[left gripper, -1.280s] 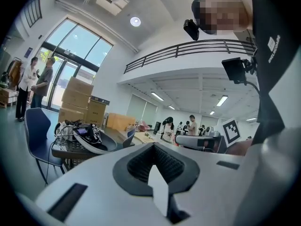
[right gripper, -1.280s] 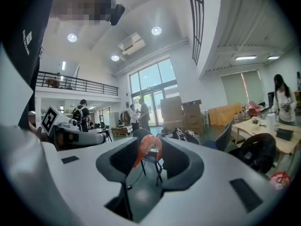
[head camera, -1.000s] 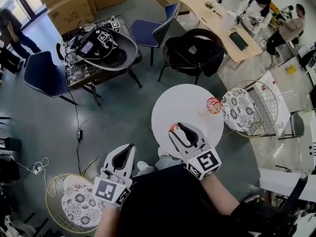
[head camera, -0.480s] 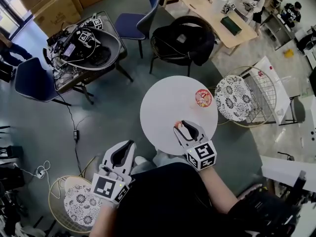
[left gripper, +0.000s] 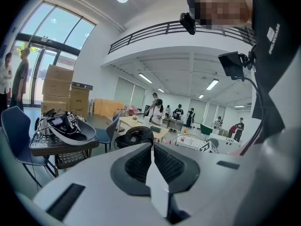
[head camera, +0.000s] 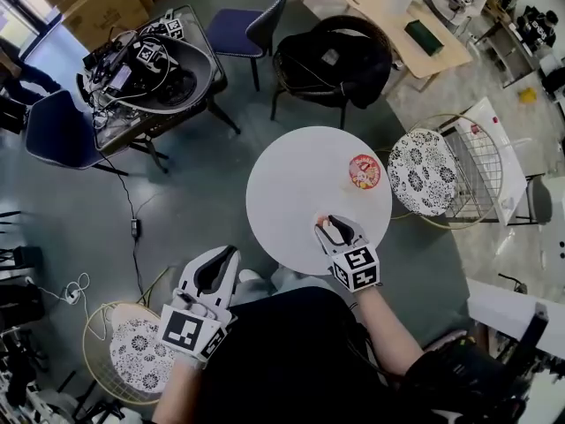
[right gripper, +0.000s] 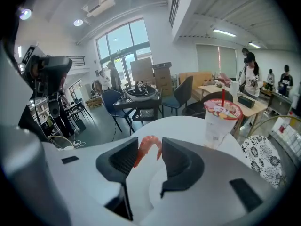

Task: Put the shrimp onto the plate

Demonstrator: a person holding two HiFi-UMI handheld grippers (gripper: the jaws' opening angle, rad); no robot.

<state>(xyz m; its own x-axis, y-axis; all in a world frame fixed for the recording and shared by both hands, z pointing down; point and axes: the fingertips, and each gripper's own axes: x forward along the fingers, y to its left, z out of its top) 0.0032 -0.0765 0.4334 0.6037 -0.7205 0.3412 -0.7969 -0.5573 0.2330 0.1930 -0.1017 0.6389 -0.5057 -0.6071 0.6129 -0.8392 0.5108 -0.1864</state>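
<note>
Clamping shrimp (right gripper: 145, 146) between jaws of right gripper (head camera: 329, 225), pads closing on pink curled body, tail end pointing down. Holding it over near edge of round white table (head camera: 291, 184); touching tabletop or not, cannot tell. Standing farther across table, to right: cup (right gripper: 218, 119) with red printed lid, well apart from shrimp. Keeping left gripper (left gripper: 151, 147) off table at left, above grey floor, jaws pressing together, gripping nothing. Sitting near it: wicker chair (head camera: 132, 356) with patterned cushion.

Orange shrimp (right gripper: 146, 146); white table (head camera: 291, 175)
</note>
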